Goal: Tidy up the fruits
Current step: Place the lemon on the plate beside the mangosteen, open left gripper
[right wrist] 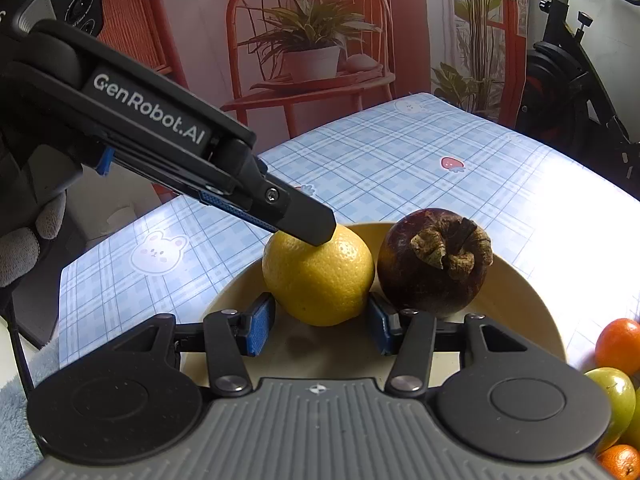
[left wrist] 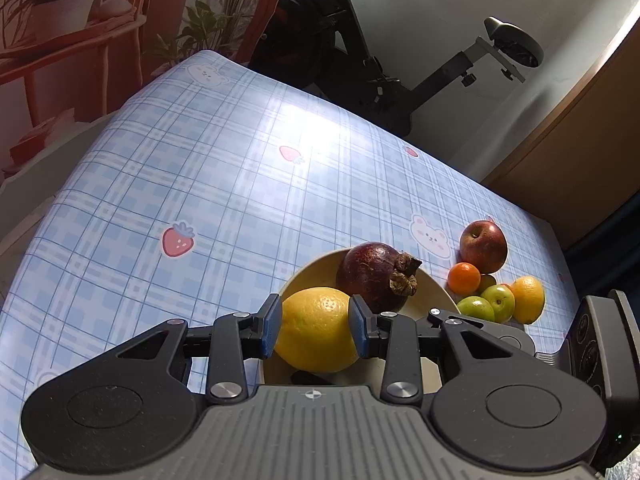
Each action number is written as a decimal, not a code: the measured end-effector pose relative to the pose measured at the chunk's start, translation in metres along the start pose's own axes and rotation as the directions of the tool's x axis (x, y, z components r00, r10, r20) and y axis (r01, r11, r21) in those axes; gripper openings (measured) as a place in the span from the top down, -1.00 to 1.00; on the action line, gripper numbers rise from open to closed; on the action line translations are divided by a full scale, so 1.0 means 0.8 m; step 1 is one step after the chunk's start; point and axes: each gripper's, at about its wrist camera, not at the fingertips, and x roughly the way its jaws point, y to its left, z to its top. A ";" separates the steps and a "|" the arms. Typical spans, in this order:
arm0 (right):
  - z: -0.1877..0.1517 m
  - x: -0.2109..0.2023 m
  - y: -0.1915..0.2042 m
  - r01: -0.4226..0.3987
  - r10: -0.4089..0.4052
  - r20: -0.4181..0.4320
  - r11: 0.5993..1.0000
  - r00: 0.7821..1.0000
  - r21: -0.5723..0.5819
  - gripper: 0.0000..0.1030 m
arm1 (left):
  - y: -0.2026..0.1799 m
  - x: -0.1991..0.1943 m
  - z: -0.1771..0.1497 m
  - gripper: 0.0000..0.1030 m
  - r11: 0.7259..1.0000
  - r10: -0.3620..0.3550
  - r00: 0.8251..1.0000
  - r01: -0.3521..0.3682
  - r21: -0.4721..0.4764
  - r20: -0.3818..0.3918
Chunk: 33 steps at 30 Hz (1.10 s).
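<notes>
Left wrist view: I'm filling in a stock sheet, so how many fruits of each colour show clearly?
Yellow fruits: 2
Green fruits: 2, maybe a third hidden behind
Orange fruit: 1
Red apple: 1
Dark purple fruit: 1
Total: 7 clear

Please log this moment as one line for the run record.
left hand-held gripper: shut on lemon | lemon: over bowl | right hand-held gripper: open | apple: on table
</notes>
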 end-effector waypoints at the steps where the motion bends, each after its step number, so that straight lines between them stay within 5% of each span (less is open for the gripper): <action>1: 0.000 0.001 0.000 0.003 -0.003 0.002 1.000 1.000 -0.001 -0.02 | 0.000 0.000 0.000 0.26 1.000 0.002 1.000 -0.002 0.002 0.002; 21: -0.006 -0.018 -0.001 0.000 0.000 0.010 1.000 1.000 -0.003 -0.03 | -0.017 0.002 -0.001 0.24 0.996 0.067 0.997 -0.069 0.054 0.029; 33: -0.048 -0.105 -0.056 0.061 -0.070 0.100 0.993 0.993 0.098 -0.03 | -0.026 0.000 -0.003 0.24 0.991 0.111 0.993 -0.113 0.066 0.033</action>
